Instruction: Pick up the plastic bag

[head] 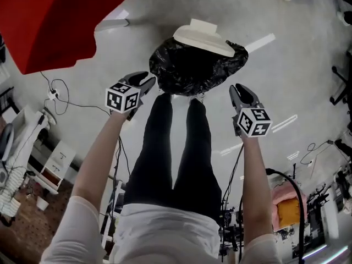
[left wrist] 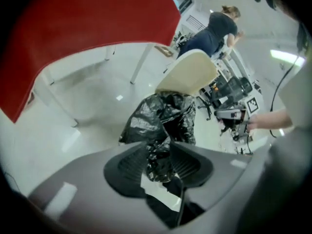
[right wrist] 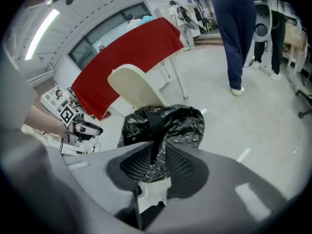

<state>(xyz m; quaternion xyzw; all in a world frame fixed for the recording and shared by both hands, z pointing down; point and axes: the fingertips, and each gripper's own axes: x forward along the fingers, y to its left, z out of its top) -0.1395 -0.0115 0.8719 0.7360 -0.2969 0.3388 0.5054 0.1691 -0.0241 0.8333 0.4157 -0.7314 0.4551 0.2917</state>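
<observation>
Flooring is pale grey and glossy, with light strips mirrored in it. A table under a red cloth fills the upper left of my head view, its far side cut off by the frame. Cables trail along the left, and cluttered benches line both edges. 1 bystander in blue trousers stands beyond the table, cropped at the waist.

The black plastic bag sits on the floor just ahead of my legs. It covers most of my feet. A cream chair overlaps its far edge, so I cannot see where the bag ends there, nor what it holds.

From above the bag is a crumpled heap, wider than deep, with its long axis running left to right across me. Where its mouth faces I cannot tell.

My 2 grippers flank it. The left gripper is at its left end and the right gripper at its right, near edge. Both have their jaws spread, the left wider. Black film shows in each gap, though I cannot tell whether it touches the pads.
</observation>
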